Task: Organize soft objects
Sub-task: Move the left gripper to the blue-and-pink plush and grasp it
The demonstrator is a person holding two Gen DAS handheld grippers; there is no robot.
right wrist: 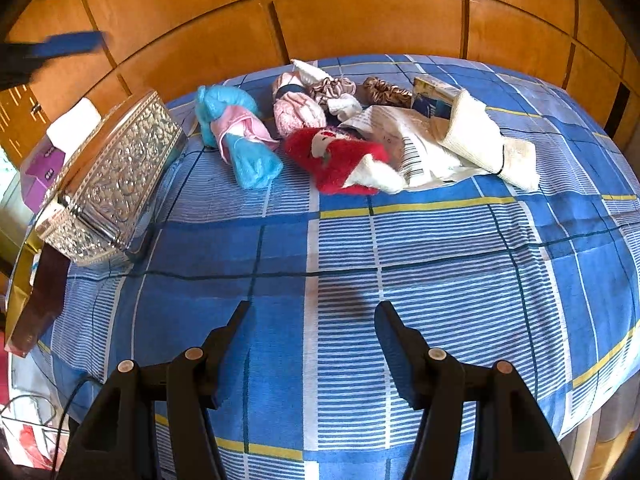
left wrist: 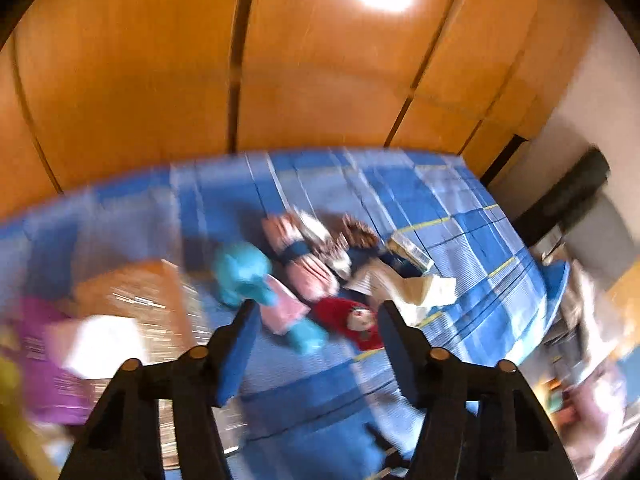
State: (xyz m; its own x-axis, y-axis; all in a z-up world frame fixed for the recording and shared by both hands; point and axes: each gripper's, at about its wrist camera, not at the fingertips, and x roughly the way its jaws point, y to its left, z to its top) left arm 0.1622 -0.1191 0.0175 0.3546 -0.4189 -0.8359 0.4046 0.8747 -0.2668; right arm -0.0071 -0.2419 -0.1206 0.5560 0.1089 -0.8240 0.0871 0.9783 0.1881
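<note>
- Hovering over the blue checked bedspread (right wrist: 344, 248), the right hand-held gripper (right wrist: 312, 312) stands part open with nothing between its jaws; only cloth lies below them.
- The left hand-held gripper (left wrist: 316, 312) is likewise part open and empty in its own blurred view; in the right wrist view it shows only as a smeared blue pad at the upper left.
- At the bed's left edge lies an embossed silver box (right wrist: 116, 176), tilted, with a purple carton (right wrist: 40, 172) just behind it; its print is too small to read.
- Further on, the soft objects lie in a loose cluster: a turquoise and pink cloth bundle (right wrist: 240, 136), a red plush toy (right wrist: 336, 156) with a white tip, a pink knitted piece (right wrist: 298, 114), and scrunchies (right wrist: 334, 88).
- To the right, a crumpled white paper (right wrist: 412, 140) bears a barcode, unreadable; a white cloth (right wrist: 476, 136) overlaps it, beside a small blue packet (right wrist: 430, 96).
- Behind the bed stand orange wooden wardrobe doors (right wrist: 360, 20).
</note>
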